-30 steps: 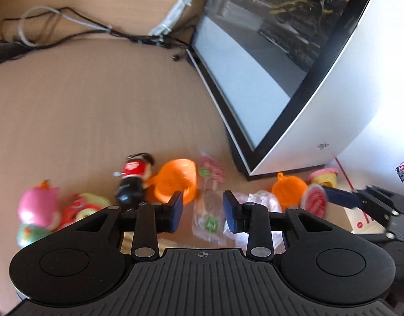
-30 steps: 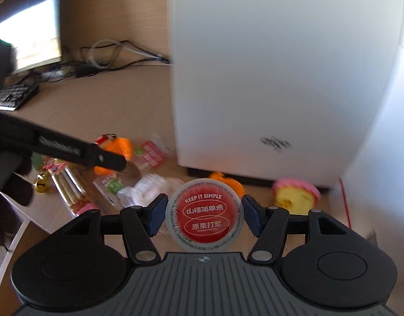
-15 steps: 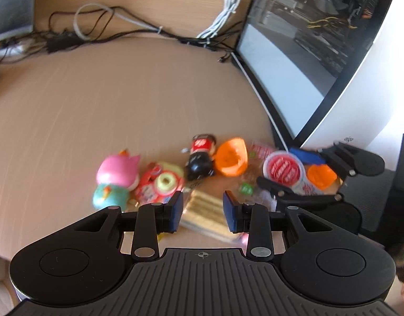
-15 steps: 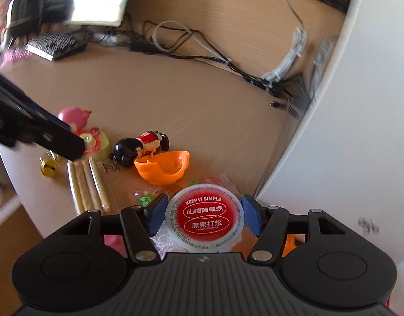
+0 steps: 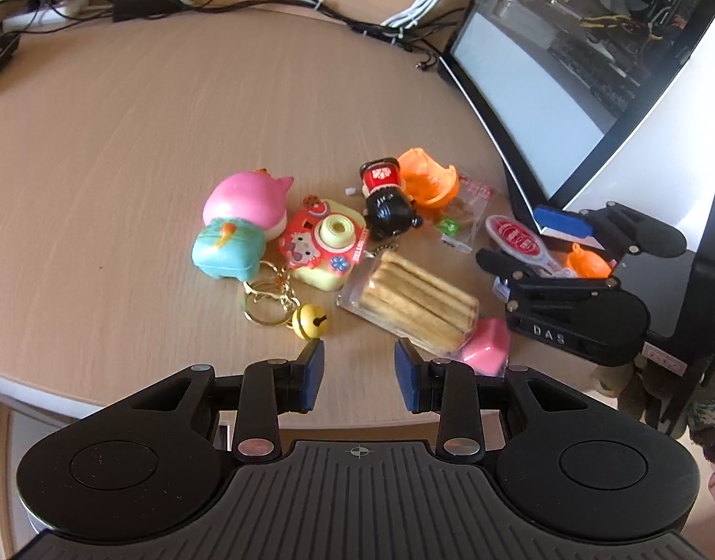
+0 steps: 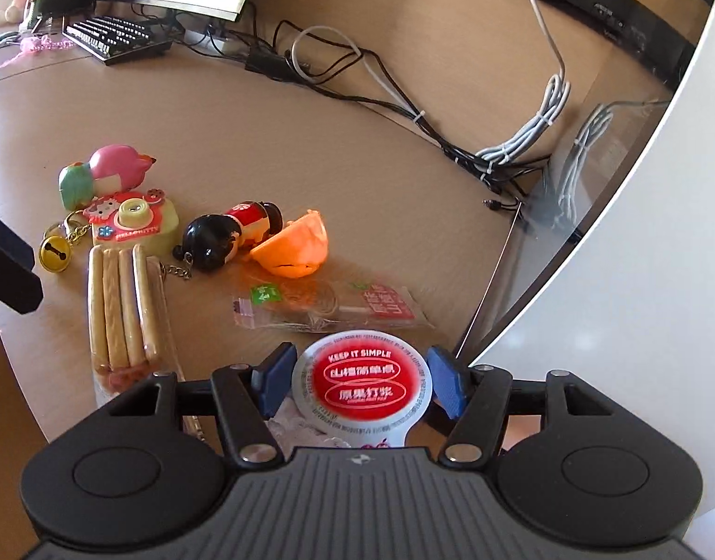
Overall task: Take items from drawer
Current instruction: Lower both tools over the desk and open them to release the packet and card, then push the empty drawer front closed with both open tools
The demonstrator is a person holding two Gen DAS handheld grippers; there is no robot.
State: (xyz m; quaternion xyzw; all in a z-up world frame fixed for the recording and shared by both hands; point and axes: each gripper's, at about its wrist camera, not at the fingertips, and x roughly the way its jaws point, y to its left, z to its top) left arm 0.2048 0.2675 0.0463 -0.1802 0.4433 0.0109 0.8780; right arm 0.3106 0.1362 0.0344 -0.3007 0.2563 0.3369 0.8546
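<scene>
My right gripper (image 6: 361, 385) is shut on a small jelly cup with a red lid (image 6: 363, 381), held above the desk next to the white computer case; in the left wrist view the same right gripper (image 5: 532, 242) shows with the cup (image 5: 513, 238) between its blue pads. My left gripper (image 5: 358, 375) stands open with nothing in it, above the desk's front edge. Ahead of it lie a biscuit-stick pack (image 5: 415, 301), a yellow bell keyring (image 5: 308, 321), a toy camera (image 5: 323, 245), a doll (image 5: 387, 200) and an orange shell half (image 5: 427, 179). No drawer shows.
A white computer case (image 5: 637, 107) with a glass side stands at the right. Cables (image 6: 394, 93) run along the back of the wooden desk (image 5: 147, 130). A keyboard (image 6: 117, 39) and monitor sit far left. A pink and teal squishy toy (image 5: 238, 219) and a snack sachet (image 6: 329, 308) lie nearby.
Both grippers have pulled back and risen, so more of the desk and toy pile shows. The right gripper still holds the red-lidded cup; the left stays open.
</scene>
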